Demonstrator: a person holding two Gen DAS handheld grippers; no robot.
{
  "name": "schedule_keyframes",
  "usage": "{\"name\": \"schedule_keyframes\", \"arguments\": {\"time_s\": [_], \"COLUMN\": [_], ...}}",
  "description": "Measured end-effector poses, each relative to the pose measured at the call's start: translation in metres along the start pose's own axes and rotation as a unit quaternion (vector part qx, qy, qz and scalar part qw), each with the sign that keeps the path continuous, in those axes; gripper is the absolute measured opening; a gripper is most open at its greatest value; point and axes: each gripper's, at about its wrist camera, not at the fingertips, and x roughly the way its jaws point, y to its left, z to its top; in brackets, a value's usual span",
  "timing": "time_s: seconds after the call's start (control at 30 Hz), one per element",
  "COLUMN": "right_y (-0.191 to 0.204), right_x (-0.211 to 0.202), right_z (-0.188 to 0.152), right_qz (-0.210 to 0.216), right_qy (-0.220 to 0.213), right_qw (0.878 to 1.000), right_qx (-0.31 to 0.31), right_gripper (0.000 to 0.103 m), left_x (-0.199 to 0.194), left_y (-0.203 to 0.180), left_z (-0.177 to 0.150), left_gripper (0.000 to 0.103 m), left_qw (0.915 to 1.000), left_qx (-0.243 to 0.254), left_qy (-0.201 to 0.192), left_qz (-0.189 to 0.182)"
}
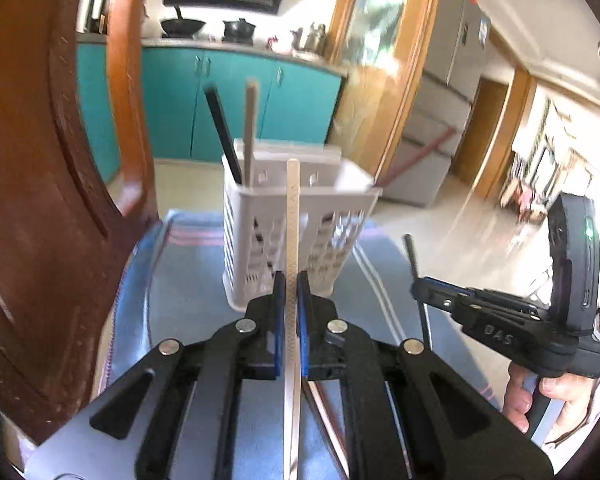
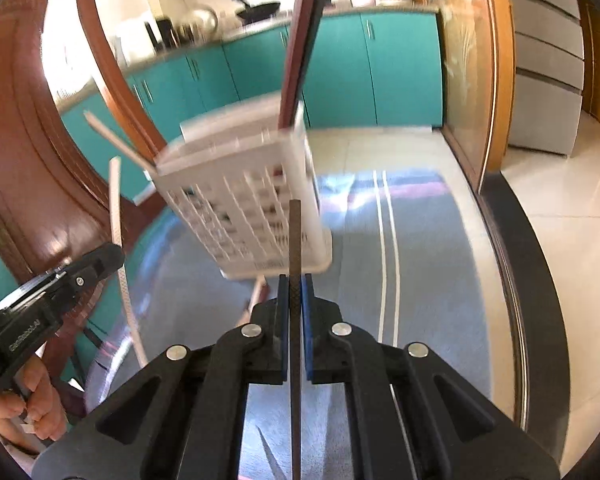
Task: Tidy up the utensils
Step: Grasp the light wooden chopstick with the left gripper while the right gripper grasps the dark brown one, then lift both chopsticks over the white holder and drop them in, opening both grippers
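Observation:
My left gripper (image 1: pixel 291 282) is shut on a pale patterned chopstick (image 1: pixel 293 208) that stands upright between its blue pads, just in front of the white slotted utensil basket (image 1: pixel 296 216). Inside the basket lean a black chopstick (image 1: pixel 222 132) and a beige one (image 1: pixel 250 132). My right gripper (image 2: pixel 295 280) is shut on a thin dark chopstick (image 2: pixel 295 236), also upright and near the basket (image 2: pixel 240 200). Dark red sticks (image 2: pixel 300 60) stand in the basket's far corner. Each gripper shows in the other's view, the right gripper (image 1: pixel 418 290) and the left gripper (image 2: pixel 114 254).
A blue striped cloth (image 1: pixel 188 264) covers the table under the basket. More chopsticks (image 2: pixel 256 296) lie on it below the grippers. A brown wooden chair back (image 1: pixel 40 200) rises close on the left. The table's dark rim (image 2: pixel 512 280) runs along the right, with tiled floor beyond.

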Motion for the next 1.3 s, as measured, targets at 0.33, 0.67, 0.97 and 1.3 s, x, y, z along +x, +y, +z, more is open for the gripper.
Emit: {"name": "schedule_keyframes", "arguments": {"time_s": [0.33,0.67,0.97,1.3], "right_y": [-0.003,0.02,0.028,0.02], "right_x": [-0.063,-0.112,-0.136,-0.068], "right_z": [0.036,0.093,0.121,0.133], "right_qz": [0.035,0.034,0.053,-0.002], "right_qy": [-0.097,-0.187,-0.289,-0.29], "right_qw": [0.994,0.982,0.956,0.957], "right_qx": [0.017,-0.007,0.004,0.012], "right_gripper": [0.007,0.007,0.007,0.007], "left_x": [-0.063,-0.086,-0.037,-0.056], "left_y": [-0.011,-0.018,0.0,-0.005], "left_z": [0.049,0.111,0.115,0.12], "left_gripper": [0.007,0.007,0.007,0.007], "left_qw": [0.9922,0.9563,0.9688,0.9531], "left_qx": [-0.037,-0.041,-0.079,-0.093], "left_qy": [-0.119,-0.278,-0.228,-0.286], "left_qz": [0.01,0.08,0.057,0.034]}}
